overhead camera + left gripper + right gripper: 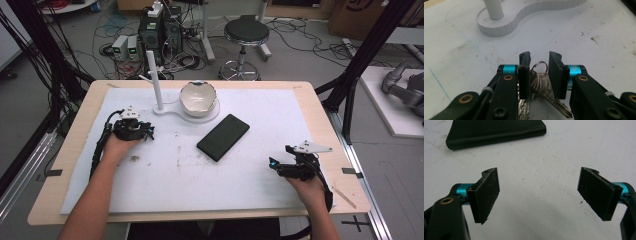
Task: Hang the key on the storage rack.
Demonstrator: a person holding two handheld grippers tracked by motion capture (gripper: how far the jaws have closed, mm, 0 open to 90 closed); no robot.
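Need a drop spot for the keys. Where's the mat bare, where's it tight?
Bare: the wide middle of the white mat, between the left gripper with the keys and the right gripper, in front of the phone. Also the far right corner. Tight: far centre, where the stand, bowl and phone crowd together.

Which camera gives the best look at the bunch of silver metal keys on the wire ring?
The left gripper view: the bunch of silver metal keys lies close up between the left gripper jaws, ring and toothed blades plain. In the high view the left gripper covers that spot. The right gripper view faces the flat black case instead.
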